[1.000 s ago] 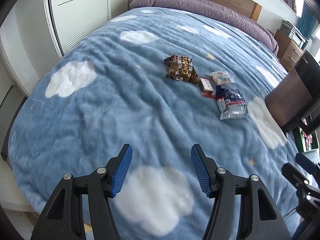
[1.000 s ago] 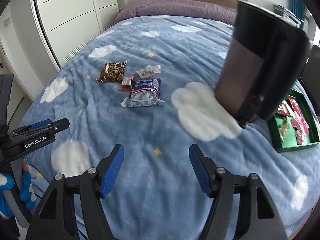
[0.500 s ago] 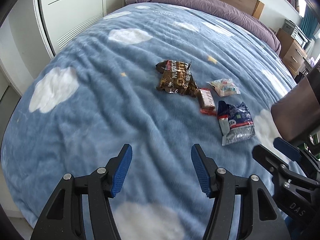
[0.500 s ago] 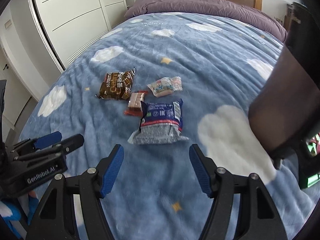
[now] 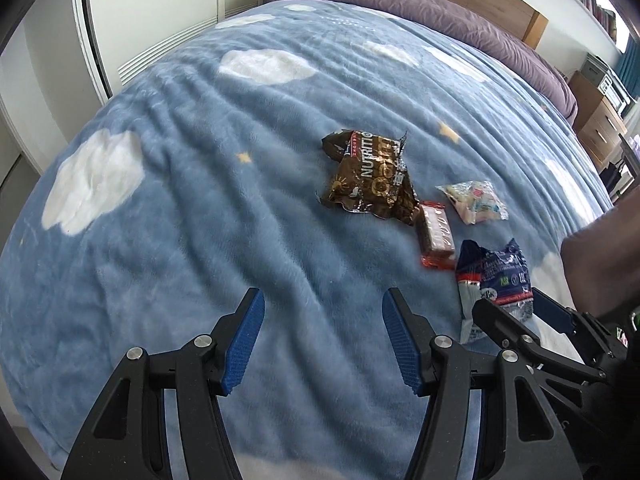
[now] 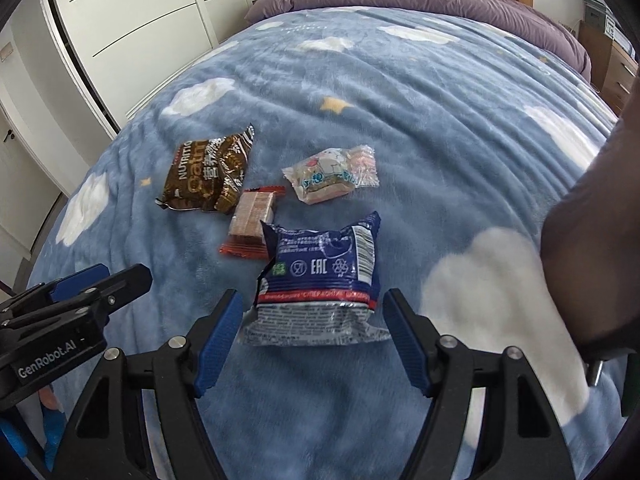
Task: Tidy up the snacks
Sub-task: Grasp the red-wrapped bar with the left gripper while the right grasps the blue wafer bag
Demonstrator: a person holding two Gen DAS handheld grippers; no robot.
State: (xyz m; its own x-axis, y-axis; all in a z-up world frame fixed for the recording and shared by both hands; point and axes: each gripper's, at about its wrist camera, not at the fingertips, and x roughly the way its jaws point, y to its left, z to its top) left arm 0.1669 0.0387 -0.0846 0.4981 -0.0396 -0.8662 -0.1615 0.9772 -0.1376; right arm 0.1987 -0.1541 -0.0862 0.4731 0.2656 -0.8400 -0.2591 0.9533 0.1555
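Now reaching: right tool (image 6: 312, 334) spread wide, empty, straddling the crinkled dark-blue foil snack packet (image 6: 320, 280) just ahead. Next, lower and clench.

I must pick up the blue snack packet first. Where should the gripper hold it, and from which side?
Judging by its pose, grip the blue snack packet across its flat silver end nearest the right gripper, coming from above. It lies flat, and its far corner overlaps the red wafer bar.

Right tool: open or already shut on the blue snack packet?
Open. The right tool has its blue pads either side of the blue snack packet, with blanket showing in the gaps; the packet lies flat.
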